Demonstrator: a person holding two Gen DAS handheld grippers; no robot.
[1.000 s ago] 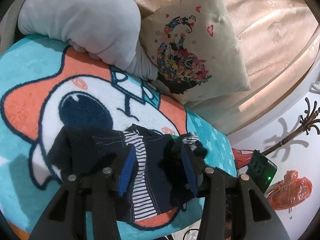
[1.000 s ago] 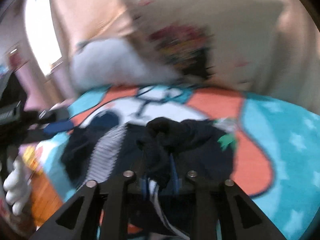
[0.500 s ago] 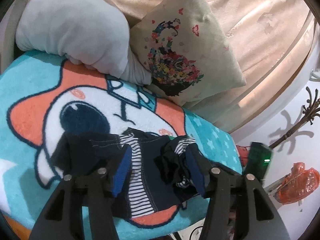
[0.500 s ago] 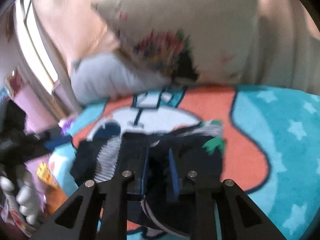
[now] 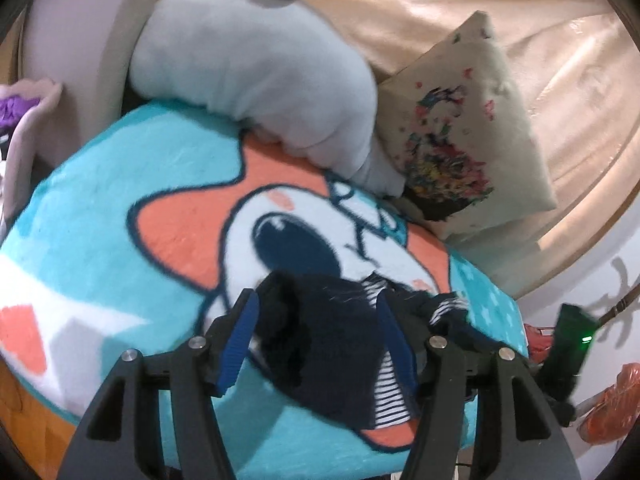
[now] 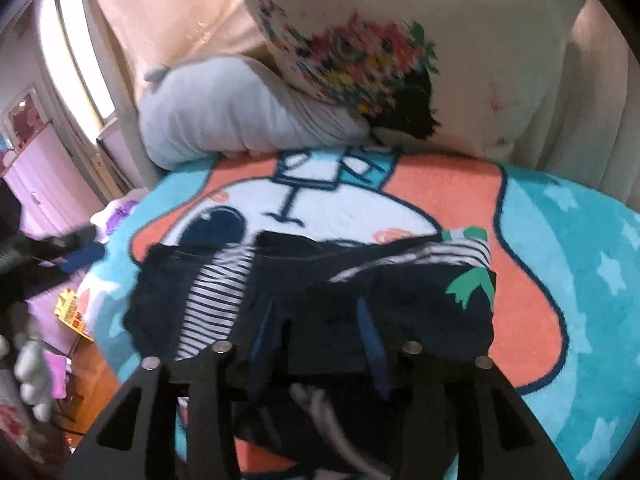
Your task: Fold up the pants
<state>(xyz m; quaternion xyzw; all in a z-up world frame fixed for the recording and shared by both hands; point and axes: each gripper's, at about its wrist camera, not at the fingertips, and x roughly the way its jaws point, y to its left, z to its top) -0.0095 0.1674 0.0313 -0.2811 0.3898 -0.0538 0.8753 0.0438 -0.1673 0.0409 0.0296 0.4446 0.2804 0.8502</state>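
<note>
Bedroom scene recorded; a fleece blanket [image 5: 120, 208] with a cartoon print in teal, orange and white covers the bed and carries the work.

Nearest, the left gripper [image 5: 316, 344] is seen with jaws wide apart, holding nothing, framing the near left part of the pants [image 5: 336, 344]. The right gripper [image 6: 320, 340] is likewise spread, jaws parted over dark cloth; whether any fold is touched cannot be told through the blur.

The pants, dark navy with striped panels and a green patch at the right, lie bunched on the near part of the blanket, partly doubled over. Judged light, limp and non-slip on fleece; a hold at the waistband edge or a hem corner would be preferred, since a mid-cloth pinch would only gather folds.

No containers are identified.

Farther back, a grey plush pillow [image 5: 256, 80] and a floral cushion [image 5: 464, 128] are noted against the beige curtain [image 5: 460, 4].
</note>
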